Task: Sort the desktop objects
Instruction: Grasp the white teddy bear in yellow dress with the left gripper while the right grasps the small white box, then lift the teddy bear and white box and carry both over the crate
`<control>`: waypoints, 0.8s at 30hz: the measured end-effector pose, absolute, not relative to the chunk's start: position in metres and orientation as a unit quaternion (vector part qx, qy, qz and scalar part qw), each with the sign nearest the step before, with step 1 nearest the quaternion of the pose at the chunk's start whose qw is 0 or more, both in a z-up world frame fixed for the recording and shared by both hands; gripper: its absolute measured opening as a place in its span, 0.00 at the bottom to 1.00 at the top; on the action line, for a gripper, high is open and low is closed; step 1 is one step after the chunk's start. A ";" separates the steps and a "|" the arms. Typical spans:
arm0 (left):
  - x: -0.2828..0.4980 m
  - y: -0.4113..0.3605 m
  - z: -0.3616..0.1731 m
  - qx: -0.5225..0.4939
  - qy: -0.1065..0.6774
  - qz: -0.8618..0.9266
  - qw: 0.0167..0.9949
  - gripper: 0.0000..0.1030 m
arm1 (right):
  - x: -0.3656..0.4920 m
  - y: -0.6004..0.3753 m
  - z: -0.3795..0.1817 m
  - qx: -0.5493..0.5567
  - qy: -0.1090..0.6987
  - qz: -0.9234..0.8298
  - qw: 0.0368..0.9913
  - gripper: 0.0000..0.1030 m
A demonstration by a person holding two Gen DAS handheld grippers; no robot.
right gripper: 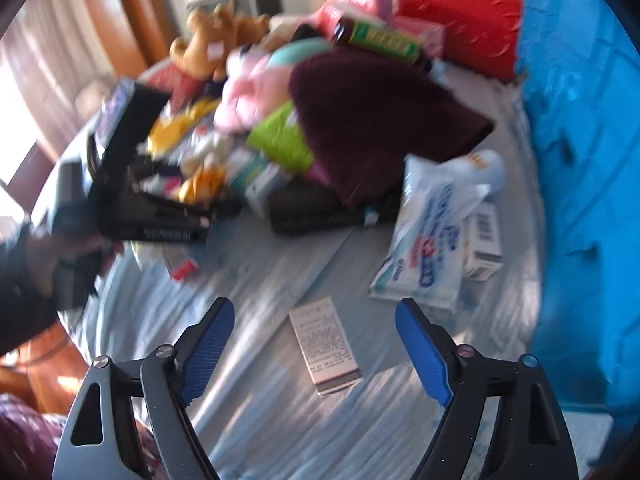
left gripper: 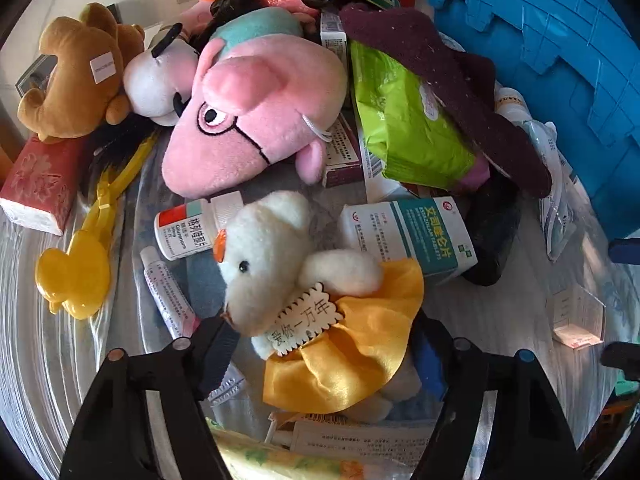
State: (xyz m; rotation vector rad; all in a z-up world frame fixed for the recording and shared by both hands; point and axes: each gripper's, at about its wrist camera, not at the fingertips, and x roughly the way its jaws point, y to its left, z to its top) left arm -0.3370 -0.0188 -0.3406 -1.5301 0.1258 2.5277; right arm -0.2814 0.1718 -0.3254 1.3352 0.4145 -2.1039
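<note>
Left gripper (left gripper: 326, 354): fingers spreading around the white teddy bear (left gripper: 276, 264) in its yellow skirt (left gripper: 352, 344); actual contact unclear. Bear is lying on the pile, a white pill bottle (left gripper: 188, 228) touching its head, a teal-and-white medicine box (left gripper: 412, 236) just behind its arm, the pink pig plush (left gripper: 256, 116) beyond.

Right gripper (right gripper: 315, 342): fingers hanging wide apart, holding nothing, over a small white box (right gripper: 326, 346) lying flat on the blue-grey cloth (right gripper: 260, 272). Blue crate (right gripper: 584, 160) sitting alongside.
</note>
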 end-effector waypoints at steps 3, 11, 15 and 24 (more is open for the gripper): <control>-0.332 -0.020 -0.342 -0.513 0.043 0.852 0.093 0.72 | -0.283 0.167 -0.341 0.512 0.181 -0.780 0.310 0.67; -0.318 -0.032 -0.335 -0.498 0.017 0.861 0.099 0.50 | -0.284 0.164 -0.365 0.542 0.195 -0.760 0.302 0.28; -0.301 -0.033 -0.310 -0.467 0.034 0.877 0.105 0.48 | -0.277 0.171 -0.344 0.525 0.167 -0.781 0.295 0.28; -0.303 -0.023 -0.225 -0.398 0.061 0.908 0.120 0.48 | -0.272 0.175 -0.270 0.460 0.107 -0.832 0.291 0.28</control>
